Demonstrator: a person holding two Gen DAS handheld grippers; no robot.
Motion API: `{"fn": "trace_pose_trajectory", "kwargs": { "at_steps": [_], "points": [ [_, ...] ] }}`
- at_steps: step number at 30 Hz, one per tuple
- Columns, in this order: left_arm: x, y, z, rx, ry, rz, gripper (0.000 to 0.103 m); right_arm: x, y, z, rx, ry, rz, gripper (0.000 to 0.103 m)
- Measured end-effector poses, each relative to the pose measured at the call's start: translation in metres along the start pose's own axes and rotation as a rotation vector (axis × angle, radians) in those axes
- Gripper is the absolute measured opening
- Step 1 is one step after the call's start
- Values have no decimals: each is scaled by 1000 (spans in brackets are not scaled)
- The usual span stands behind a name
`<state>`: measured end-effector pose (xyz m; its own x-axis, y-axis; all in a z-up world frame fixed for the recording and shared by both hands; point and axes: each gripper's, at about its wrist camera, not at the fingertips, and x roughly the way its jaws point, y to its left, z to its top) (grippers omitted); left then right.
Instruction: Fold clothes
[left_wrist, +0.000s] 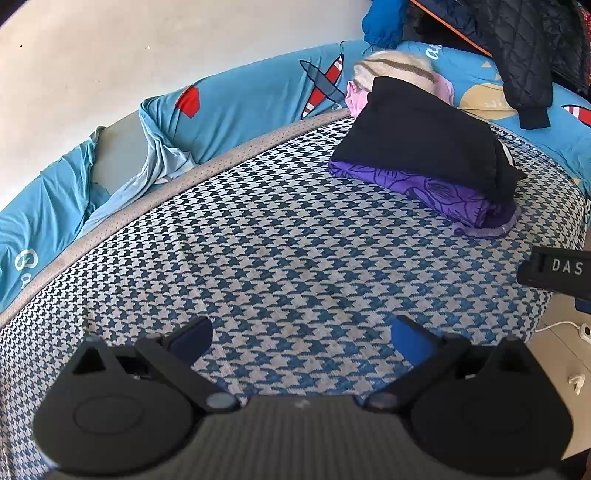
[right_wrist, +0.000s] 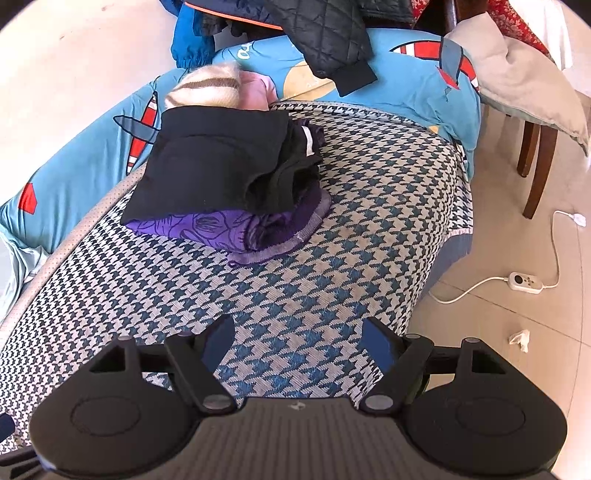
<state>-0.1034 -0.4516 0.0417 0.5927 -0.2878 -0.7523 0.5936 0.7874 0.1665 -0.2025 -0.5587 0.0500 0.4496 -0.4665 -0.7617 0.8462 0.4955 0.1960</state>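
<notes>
A folded black garment (left_wrist: 417, 136) (right_wrist: 221, 162) lies on top of a folded purple one (left_wrist: 436, 190) (right_wrist: 236, 230), stacked at the far side of the houndstooth bed cover (left_wrist: 277, 240) (right_wrist: 351, 206). Behind the stack rest a cream striped knit (left_wrist: 391, 66) (right_wrist: 207, 86) and a pink piece (right_wrist: 258, 90). My left gripper (left_wrist: 301, 339) hovers open over bare cover, nothing between its blue pads. My right gripper (right_wrist: 299, 345) is also open and empty, near the bed's front right; part of it shows at the right edge of the left wrist view (left_wrist: 554, 271).
A blue plane-print quilt (left_wrist: 240, 107) (right_wrist: 417, 74) lines the far edge, with dark quilted jackets (left_wrist: 524, 48) (right_wrist: 325, 33) piled on it. A wooden chair (right_wrist: 535, 162) with a grey cushion stands right of the bed. A white corded controller (right_wrist: 524, 282) lies on the tiled floor.
</notes>
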Motion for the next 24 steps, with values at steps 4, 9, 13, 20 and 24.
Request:
{"fn": "trace_pose_trajectory", "kwargs": {
  "at_steps": [4, 9, 13, 20, 24],
  "points": [
    [-2, -3, -1, 5, 1, -10, 103, -1, 0, -1, 1, 4, 1, 76],
    [-5, -7, -3, 7, 3, -22, 103, -4, -1, -4, 0, 4, 5, 76],
    [-6, -8, -4, 4, 6, -35, 103, -4, -6, -5, 10, 6, -3, 76],
    [-5, -6, -7, -7, 16, -43, 103, -5, -9, -6, 14, 9, 0, 76],
    [-4, -3, -7, -25, 23, -48, 103, -4, -8, -6, 11, 12, -1, 76]
  ]
}}
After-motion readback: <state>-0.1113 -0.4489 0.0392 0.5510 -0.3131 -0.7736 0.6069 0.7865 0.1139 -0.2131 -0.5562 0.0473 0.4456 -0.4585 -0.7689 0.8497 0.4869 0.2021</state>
